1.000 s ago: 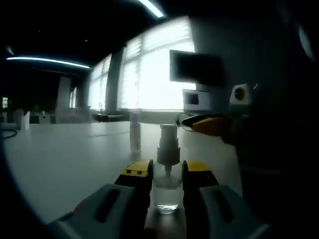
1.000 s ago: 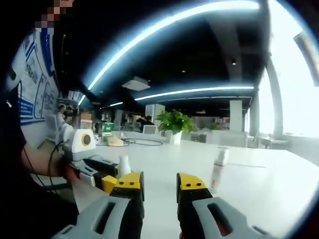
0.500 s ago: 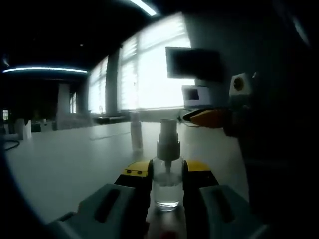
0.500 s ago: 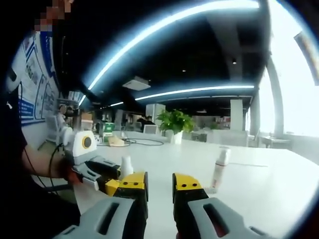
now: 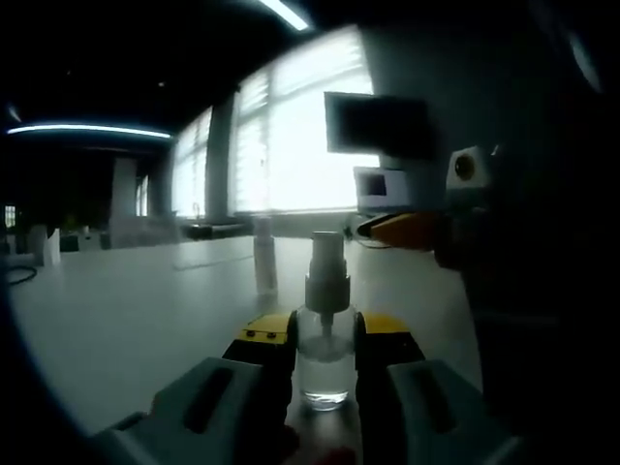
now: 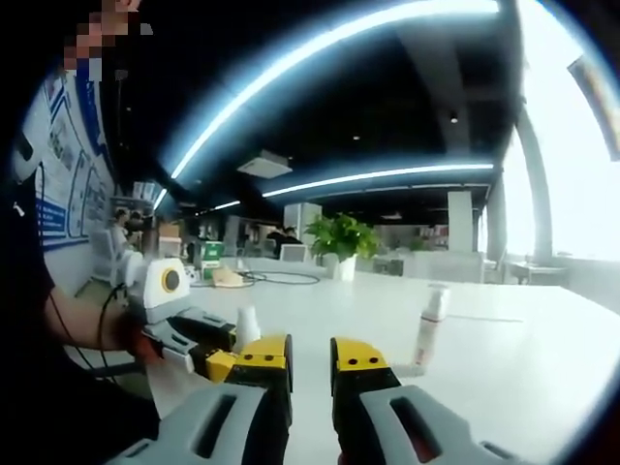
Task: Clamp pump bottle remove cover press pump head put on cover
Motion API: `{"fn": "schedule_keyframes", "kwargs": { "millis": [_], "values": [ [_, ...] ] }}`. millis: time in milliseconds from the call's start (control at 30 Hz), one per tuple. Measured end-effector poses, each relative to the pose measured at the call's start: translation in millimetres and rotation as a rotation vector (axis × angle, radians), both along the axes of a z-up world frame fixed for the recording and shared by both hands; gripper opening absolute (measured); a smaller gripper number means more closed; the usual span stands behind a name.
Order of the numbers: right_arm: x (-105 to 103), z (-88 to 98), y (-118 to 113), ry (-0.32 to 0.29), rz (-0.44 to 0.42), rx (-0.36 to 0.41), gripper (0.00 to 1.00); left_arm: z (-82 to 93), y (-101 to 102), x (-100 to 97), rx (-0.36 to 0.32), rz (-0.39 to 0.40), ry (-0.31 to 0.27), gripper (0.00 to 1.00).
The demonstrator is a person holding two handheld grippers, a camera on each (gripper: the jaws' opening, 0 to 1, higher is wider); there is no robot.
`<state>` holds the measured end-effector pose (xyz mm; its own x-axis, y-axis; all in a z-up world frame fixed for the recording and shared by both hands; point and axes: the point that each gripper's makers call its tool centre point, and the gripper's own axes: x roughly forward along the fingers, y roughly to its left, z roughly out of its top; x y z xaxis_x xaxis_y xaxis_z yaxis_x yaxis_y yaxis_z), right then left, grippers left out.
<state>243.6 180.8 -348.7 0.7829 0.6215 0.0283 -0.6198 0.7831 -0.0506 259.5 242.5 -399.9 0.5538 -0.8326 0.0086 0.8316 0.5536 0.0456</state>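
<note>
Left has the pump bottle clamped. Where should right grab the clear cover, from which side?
Grip the clear cover around its straight sides, coming down from above. It stands upright over the pump head, above the left gripper clamping the bottle, so its sides are exposed and it should lift straight off.

The left gripper view is dim and backlit: bright windows blow out to white, leaving the foreground murky and soft. The right gripper view is brighter, lit by curved ceiling light strips with glare at right; fisheye bends both edges.

The left gripper clamps something (yellow-tipped); the right gripper hovers narrowly parted.
</note>
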Motion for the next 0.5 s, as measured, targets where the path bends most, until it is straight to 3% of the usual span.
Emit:
{"fn": "schedule_keyframes", "kwargs": {
  "millis": [167,500],
  "values": [
    [1,4.3,1,-0.007,-0.006,0.004,0.03,-0.2,0,0.7,-0.001,-0.001,0.0,0.15],
    [-5,19.8,12,-0.019,0.038,-0.029,0.04,2.7,0,-1.4,-0.021,-0.012,0.013,0.15]
  ]
}}
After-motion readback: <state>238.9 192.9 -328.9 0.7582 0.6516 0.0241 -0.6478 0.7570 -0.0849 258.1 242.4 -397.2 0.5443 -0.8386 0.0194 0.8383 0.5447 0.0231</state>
